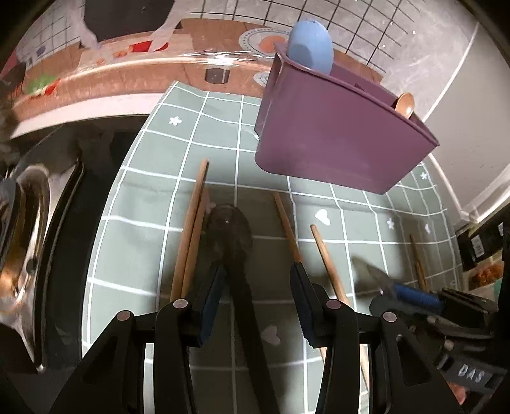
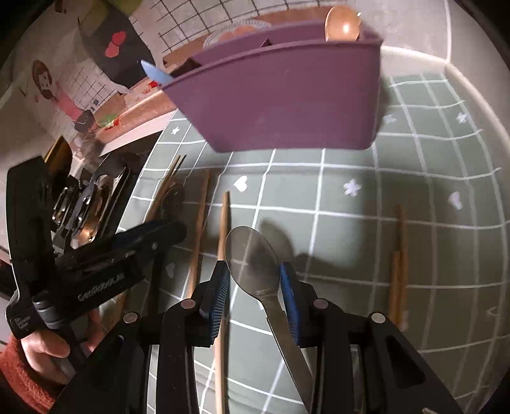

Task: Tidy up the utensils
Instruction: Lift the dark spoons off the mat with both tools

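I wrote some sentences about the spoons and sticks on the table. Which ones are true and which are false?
1. The right gripper has a metal spoon between its fingers. True.
2. The purple holder is empty. False: a blue utensil and a copper-coloured spoon stand in it.
3. Wooden chopsticks lie on the green checked cloth. True.
4. The left gripper holds a fork. False: a dark spoon sits between its fingers.
5. The cloth is plain red. False: it is green with white lines, hearts and flowers.
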Demonstrator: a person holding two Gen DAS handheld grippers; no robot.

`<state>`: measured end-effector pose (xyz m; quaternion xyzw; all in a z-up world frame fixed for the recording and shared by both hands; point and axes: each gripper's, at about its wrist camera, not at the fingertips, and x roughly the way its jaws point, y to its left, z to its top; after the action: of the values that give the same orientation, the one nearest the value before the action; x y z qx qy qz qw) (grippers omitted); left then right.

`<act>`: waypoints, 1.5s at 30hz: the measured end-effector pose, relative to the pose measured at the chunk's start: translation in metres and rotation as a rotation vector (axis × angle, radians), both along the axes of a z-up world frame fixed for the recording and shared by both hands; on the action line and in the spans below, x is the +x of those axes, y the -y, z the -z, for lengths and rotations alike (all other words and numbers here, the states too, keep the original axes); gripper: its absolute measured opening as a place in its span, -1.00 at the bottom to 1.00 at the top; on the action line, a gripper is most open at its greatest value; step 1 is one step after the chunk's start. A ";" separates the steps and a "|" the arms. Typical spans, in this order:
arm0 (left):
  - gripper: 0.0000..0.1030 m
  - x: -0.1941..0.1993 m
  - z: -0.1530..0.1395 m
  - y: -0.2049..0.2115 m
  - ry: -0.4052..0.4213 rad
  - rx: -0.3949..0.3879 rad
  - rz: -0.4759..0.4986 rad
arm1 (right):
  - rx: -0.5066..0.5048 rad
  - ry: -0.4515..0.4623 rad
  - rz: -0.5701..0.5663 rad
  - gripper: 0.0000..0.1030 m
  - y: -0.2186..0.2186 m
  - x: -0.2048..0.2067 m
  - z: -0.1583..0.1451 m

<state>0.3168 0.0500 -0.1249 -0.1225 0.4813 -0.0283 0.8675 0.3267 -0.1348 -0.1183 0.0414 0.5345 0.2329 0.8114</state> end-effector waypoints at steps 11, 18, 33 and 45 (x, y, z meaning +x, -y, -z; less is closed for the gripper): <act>-0.14 0.026 0.001 0.007 0.038 0.058 0.127 | -0.084 0.182 -0.085 -0.37 0.015 -0.021 -0.028; -0.14 0.045 0.000 0.003 0.028 0.033 0.088 | -0.204 0.166 -0.187 -0.37 0.019 -0.028 -0.013; -0.14 0.032 0.001 0.002 0.045 0.057 0.158 | -0.311 0.244 -0.252 -0.55 -0.017 -0.010 0.003; -0.14 0.034 0.002 -0.003 0.007 0.021 0.061 | -0.191 0.292 -0.063 -0.96 0.011 -0.023 -0.034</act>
<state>0.3510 0.0527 -0.1272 -0.0985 0.4822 -0.0498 0.8691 0.3033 -0.1455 -0.0844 -0.0868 0.4318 0.2102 0.8729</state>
